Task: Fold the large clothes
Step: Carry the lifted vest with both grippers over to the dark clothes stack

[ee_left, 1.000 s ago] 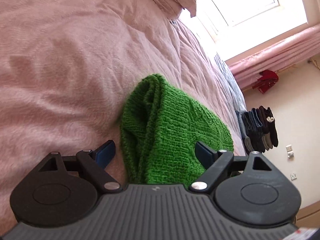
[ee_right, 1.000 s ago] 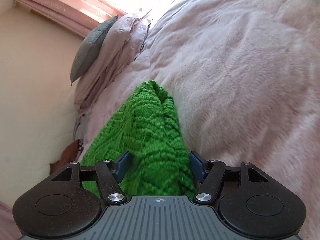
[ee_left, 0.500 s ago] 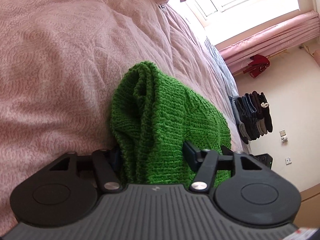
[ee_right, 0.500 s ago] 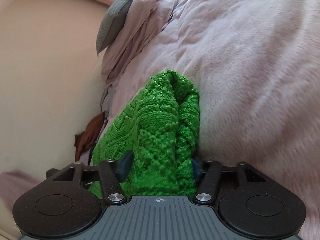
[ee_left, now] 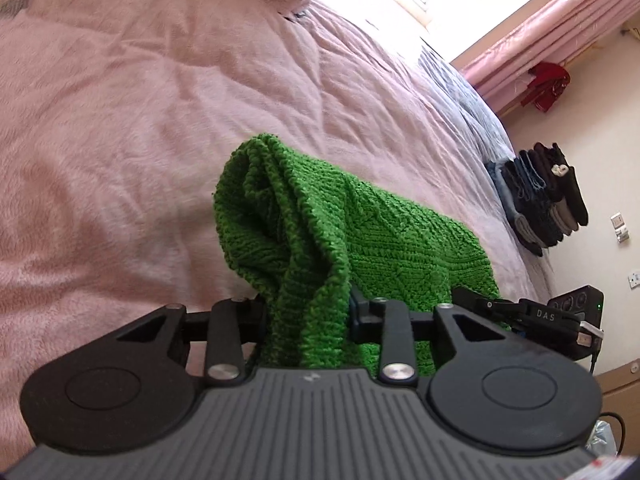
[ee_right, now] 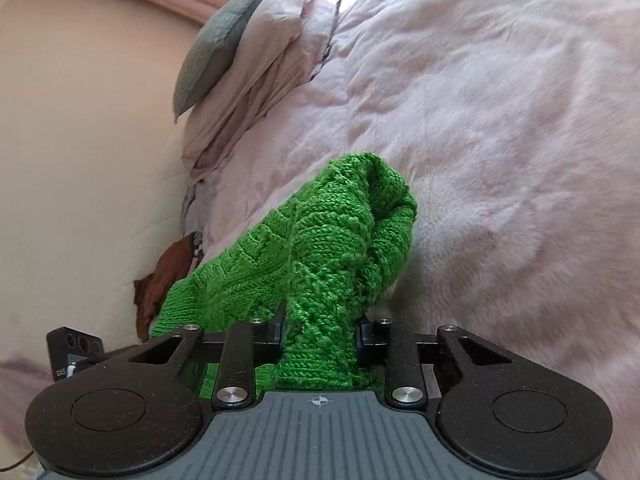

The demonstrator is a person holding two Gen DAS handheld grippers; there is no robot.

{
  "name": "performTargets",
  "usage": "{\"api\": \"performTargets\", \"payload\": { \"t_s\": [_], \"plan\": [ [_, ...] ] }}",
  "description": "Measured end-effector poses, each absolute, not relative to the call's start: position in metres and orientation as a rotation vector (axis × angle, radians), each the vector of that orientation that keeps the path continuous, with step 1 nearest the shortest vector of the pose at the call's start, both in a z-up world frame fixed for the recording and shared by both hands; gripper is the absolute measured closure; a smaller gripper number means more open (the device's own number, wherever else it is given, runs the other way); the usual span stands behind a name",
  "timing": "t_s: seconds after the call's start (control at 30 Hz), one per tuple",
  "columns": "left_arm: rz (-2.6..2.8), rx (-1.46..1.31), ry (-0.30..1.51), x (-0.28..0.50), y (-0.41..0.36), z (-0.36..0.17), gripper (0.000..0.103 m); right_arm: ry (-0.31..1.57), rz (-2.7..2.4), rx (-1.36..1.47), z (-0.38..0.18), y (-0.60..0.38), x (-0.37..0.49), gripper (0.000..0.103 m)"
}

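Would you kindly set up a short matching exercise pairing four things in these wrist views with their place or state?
Things:
1. green knitted sweater
2. grey-green textured cushion
3. stack of dark folded clothes
4. left gripper

Places or states:
A. at the bed's edge, beside the wall
B. pinched at both ends, sagging between
C. leaning on pink pillows
D. shut on bunched knit

Pairs: 1-B, 2-C, 3-A, 4-D

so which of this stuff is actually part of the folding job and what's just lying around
Part of the job:
- green knit sweater
- left gripper, closed on it
- right gripper, closed on it
- pink bedspread under it

Lying about:
- pillows
- stack of dark folded clothes
- red item by the curtain
- brown cloth
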State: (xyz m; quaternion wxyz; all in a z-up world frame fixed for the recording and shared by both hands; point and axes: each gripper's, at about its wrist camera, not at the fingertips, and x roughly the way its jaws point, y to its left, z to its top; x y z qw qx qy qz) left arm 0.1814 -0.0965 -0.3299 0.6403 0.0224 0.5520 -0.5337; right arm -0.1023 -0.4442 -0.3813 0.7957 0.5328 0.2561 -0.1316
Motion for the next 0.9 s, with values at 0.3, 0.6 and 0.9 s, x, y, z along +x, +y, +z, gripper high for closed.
{"api": "performTargets", "payload": {
  "t_s": [0.3,0.6,0.9],
  "plan": [
    [-1.410,0.096,1.318,0.125,-0.166,-0.217,0.074,0.493,-0.530,1.145,-0.228,-0.463,-0.172,0.078],
    [-1.637,0.188,1.273,0.028,-0.282,-0.164,0.074,0.347,-0.716,1.158,-0.167,-0.513,-0.279,0.078],
    [-1.654,0.148,1.296,-0.119,-0.421,-0.161,0.074,0.382,-0.711,1.130,-0.136,-0.681,-0.418,0.078]
  ]
}}
